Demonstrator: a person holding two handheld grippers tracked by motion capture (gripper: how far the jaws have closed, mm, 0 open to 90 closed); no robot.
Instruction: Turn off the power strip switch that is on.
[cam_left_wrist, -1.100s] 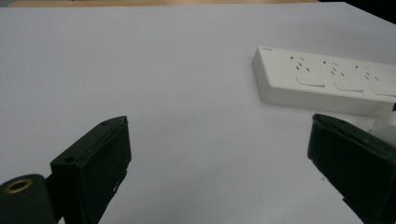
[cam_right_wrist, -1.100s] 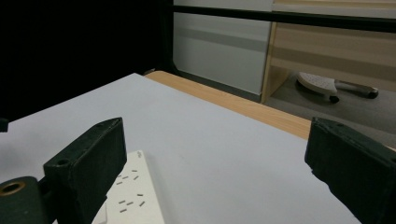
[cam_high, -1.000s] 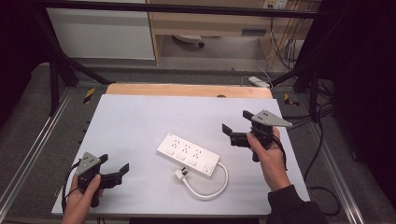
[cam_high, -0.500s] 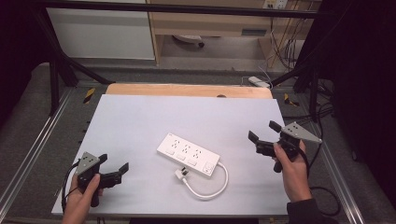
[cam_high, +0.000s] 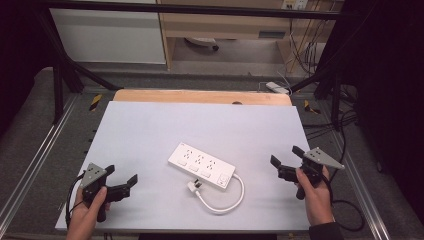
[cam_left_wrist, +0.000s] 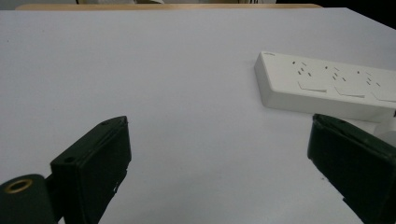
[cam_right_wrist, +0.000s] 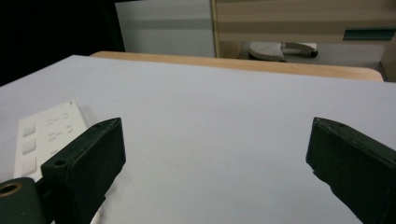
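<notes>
The table (cam_high: 150, 130) carries a pale, matte sheet that covers nearly all of its top; a strip of bare wood (cam_high: 200, 96) shows along the far edge. Behind it stand a white cabinet (cam_high: 107, 35) and a wooden shelf unit (cam_high: 225, 25), with cables hanging at the far right.

The power strip (cam_high: 201, 165) lies flat near the middle of the sheet, slightly toward the near edge, set at a diagonal. It is a white, rectangular block with rounded corners, bearing three groups of socket holes along its top, each group paired with a square button along its near long edge. In the left gripper view the same strip (cam_left_wrist: 327, 84) sits at the upper right, its side wall plain and smooth. A white cord (cam_high: 230, 200) leaves its right end, loops toward the near edge and curls back to a white plug (cam_high: 194, 186) resting just beside the strip.

The left gripper (cam_high: 122, 182) is held at the near left corner, well apart from the strip, its jaws spread wide with nothing between them. The right gripper (cam_high: 285, 161) is held at the near right, pointing toward the strip, its jaws likewise spread wide over bare sheet, as the right gripper view confirms.
</notes>
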